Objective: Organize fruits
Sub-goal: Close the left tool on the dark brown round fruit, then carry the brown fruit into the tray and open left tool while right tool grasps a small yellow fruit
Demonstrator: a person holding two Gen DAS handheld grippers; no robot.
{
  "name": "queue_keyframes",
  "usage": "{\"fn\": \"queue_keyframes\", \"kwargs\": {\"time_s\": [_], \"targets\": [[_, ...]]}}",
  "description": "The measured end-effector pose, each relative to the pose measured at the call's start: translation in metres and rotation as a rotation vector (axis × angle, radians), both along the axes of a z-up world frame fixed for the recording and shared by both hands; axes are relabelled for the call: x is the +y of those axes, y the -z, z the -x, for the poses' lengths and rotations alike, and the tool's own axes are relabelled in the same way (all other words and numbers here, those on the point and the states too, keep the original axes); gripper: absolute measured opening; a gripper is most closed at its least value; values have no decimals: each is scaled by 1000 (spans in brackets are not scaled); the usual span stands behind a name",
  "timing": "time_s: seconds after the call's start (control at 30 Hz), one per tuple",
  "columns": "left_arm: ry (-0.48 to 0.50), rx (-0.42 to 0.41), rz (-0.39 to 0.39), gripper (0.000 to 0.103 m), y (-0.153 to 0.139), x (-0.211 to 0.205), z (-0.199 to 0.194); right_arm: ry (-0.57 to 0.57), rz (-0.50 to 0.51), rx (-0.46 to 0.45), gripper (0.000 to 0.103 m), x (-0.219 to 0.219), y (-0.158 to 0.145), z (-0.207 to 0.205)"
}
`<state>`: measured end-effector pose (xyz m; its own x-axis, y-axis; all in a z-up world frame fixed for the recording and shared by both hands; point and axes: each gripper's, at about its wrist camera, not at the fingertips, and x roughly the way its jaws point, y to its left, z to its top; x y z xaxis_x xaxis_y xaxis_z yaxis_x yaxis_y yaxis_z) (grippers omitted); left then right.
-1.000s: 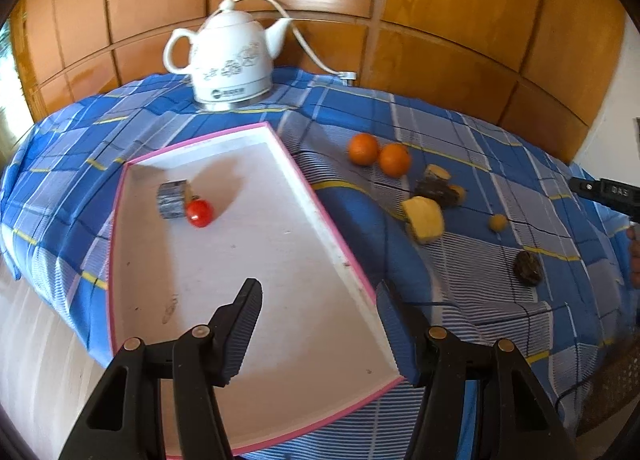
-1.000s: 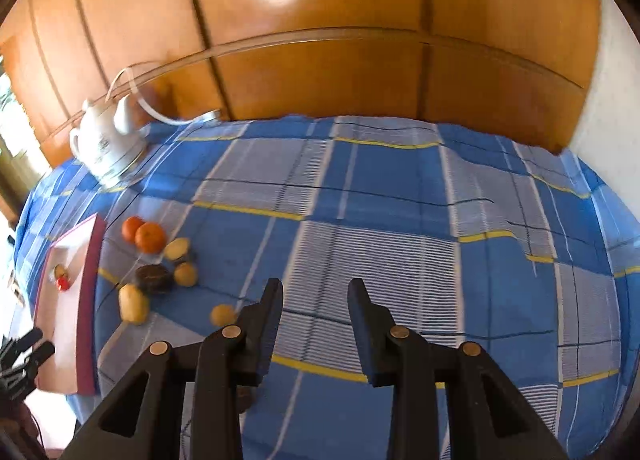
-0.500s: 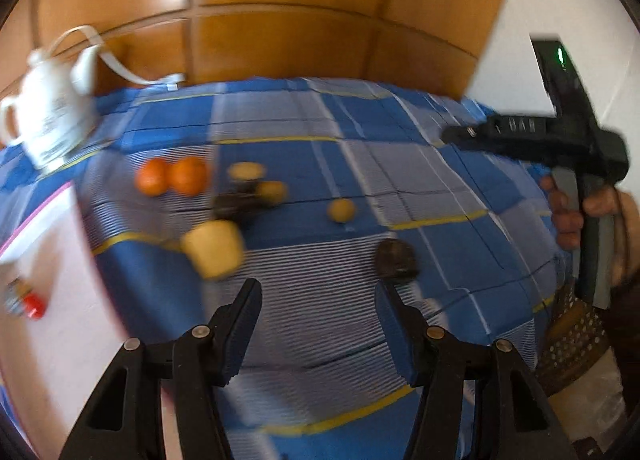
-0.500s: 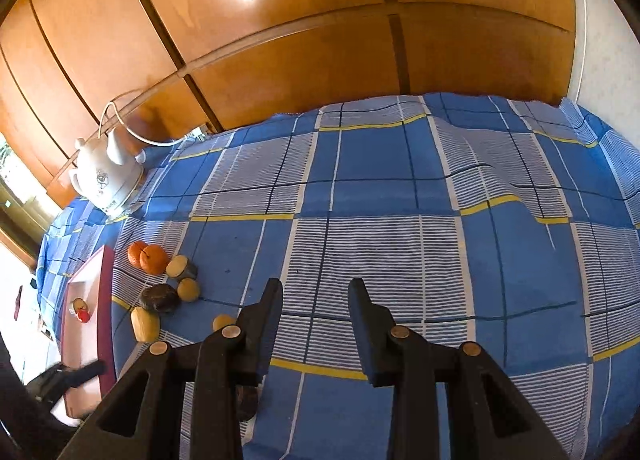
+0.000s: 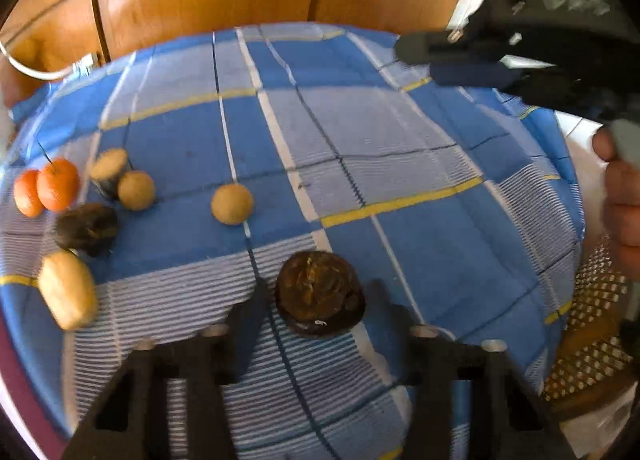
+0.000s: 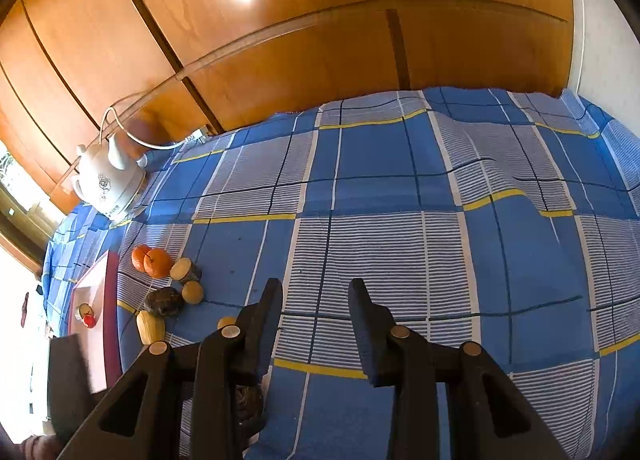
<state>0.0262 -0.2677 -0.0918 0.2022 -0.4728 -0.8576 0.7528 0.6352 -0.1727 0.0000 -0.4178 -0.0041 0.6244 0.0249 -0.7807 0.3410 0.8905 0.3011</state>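
Now left gripper point(image 5: 316, 292) wide open, straddling the dark brown wrinkled fruit point(image 5: 320, 294) on the blue plaid desk cloth point(image 5: 400, 139); neither finger touching yet. Judgement: lower slightly, centre, close gently since it looks soft. Right gripper point(image 6: 316, 296) open, empty, hovering. Pink-rimmed tray point(image 6: 100, 300) at far left, well apart

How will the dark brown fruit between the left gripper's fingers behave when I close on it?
The dark brown fruit looks round and squat, sitting flat side down, so it probably won't roll before the open left gripper closes. Its wrinkled skin suggests decent grip but possibly soft flesh; squeeze gently. The striped tablecloth should limit sliding.
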Motion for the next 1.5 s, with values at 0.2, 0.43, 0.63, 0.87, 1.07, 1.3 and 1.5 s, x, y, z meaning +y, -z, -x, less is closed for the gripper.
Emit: {"fn": "queue_keyframes", "kwargs": {"time_s": [0.2,0.43,0.63,0.87,1.07,1.3,1.5], "targets": [[-3,-24,28,45,-8,26,9,-1,15,25,34,0,3,-3],[-88,-52,60,45,-22,94,13,-33,41,72,34,8,12,-7],[-202,-64,115,45,-35,142,9,-110,45,119,34,26,23,-12],[-287,-82,183,45,-53,178,3,-227,41,167,34,66,39,-22],[-365,-83,212,45,-60,209,-2,-234,36,181,34,95,56,-43],[-498,-75,233,45,-59,258,-12,-217,60,178,32,109,70,-66],[-646,-59,241,45,-56,305,-33,-258,196,187,24,126,76,-68]]}}
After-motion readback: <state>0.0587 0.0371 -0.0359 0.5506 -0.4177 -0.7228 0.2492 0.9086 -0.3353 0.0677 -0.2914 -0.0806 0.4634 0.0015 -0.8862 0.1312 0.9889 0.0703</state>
